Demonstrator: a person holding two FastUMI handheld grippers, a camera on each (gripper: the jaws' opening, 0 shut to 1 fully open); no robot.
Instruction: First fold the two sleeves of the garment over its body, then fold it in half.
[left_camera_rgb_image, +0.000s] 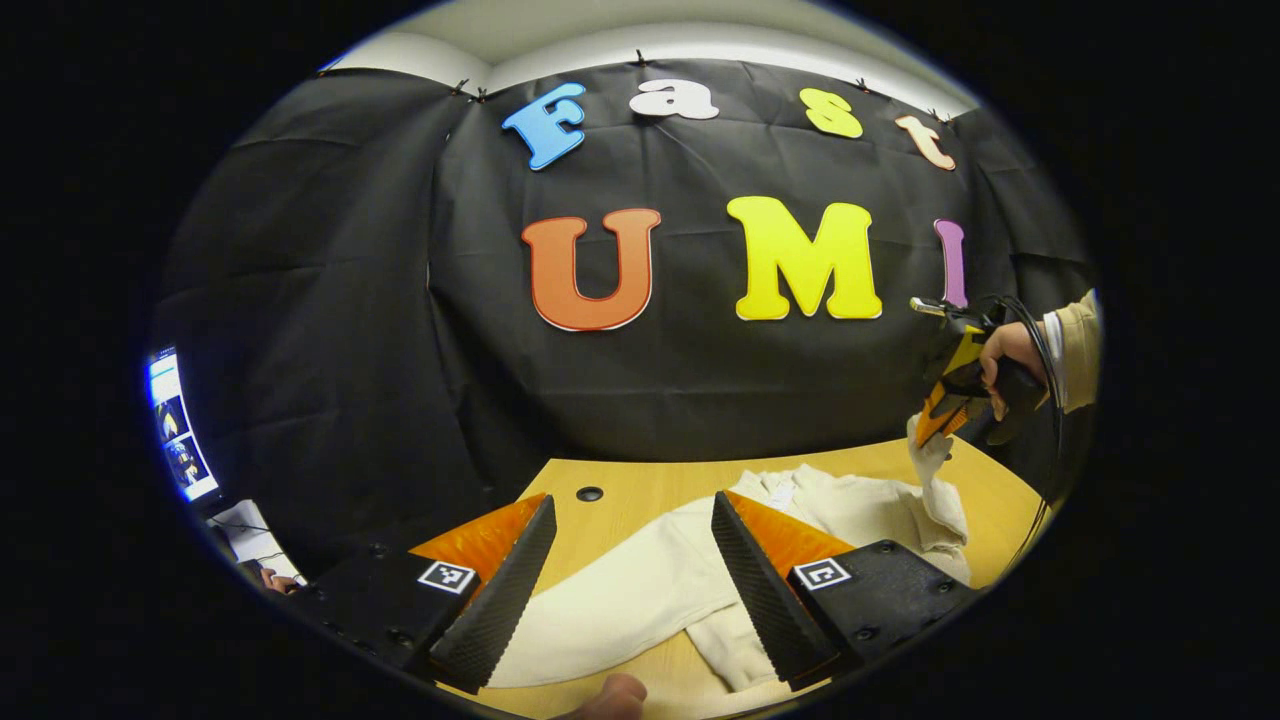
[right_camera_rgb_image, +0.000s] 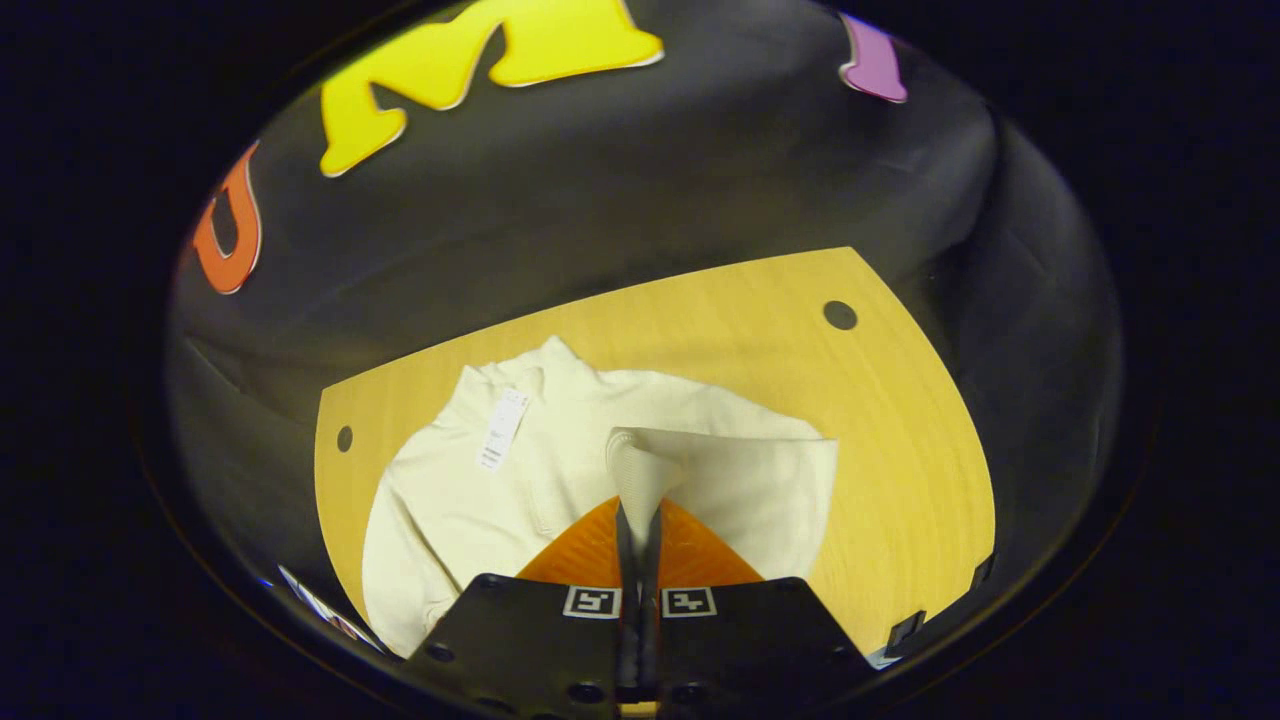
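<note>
Cream knit garment (left_camera_rgb_image: 640, 590) lies spread on the pale wooden bench (left_camera_rgb_image: 650, 485) in the left gripper view, one sleeve slanting across toward the near edge; the left tool (left_camera_rgb_image: 628, 585) hovers over it, ridged fingers apart; toward the right edge the right tool (left_camera_rgb_image: 935, 425), in a person's hand (left_camera_rgb_image: 1005, 350), lifts a ribbed cuff (left_camera_rgb_image: 930, 455). Right gripper view: right tool (right_camera_rgb_image: 638, 500) clamped on that cuff (right_camera_rgb_image: 640, 465), sleeve raised over the body, collar toward the far edge; sleeve fold likely underway, halving seemingly left.
</note>
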